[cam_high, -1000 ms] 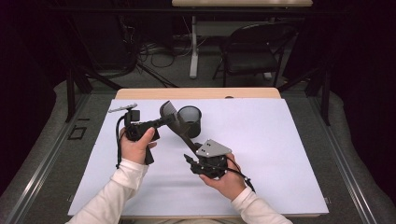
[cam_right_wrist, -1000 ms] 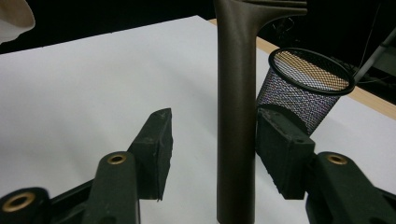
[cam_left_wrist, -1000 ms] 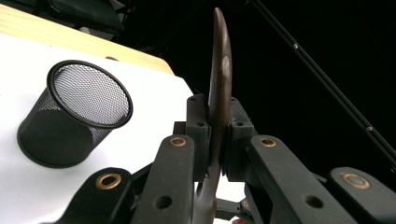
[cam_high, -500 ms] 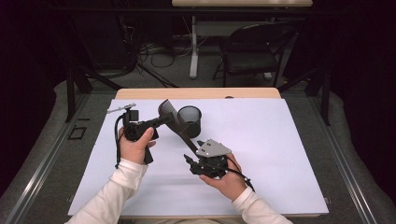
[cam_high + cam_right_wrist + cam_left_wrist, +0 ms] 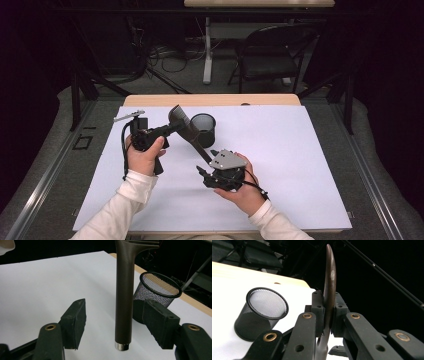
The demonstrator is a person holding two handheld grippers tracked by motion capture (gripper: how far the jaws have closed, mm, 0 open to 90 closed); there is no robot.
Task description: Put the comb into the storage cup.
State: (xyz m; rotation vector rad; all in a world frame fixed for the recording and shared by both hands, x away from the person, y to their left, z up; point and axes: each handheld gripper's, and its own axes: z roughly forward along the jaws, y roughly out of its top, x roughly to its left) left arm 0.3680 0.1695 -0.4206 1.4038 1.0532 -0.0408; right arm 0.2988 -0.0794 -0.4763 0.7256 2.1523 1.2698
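A dark brown spatula (image 5: 192,135) hangs in the air over the table, slanting from upper left to lower right. My left gripper (image 5: 172,127) is shut on its thin blade (image 5: 330,277), which stands edge-on between the pads. Around the round handle (image 5: 123,290) my right gripper (image 5: 115,315) is open. Its jaws have just been opening, and the handle runs between them with a gap on each side. The handle's silver end cap (image 5: 122,346) lies near the base of the jaws. A black mesh cup (image 5: 203,128) stands upright just behind the spatula.
A white sheet (image 5: 300,160) covers the wooden table (image 5: 260,100). The mesh cup (image 5: 262,310) is close to the left jaws and, in the right gripper view, the cup (image 5: 157,293) is behind the right jaw. A dark chair (image 5: 270,55) stands beyond the table.
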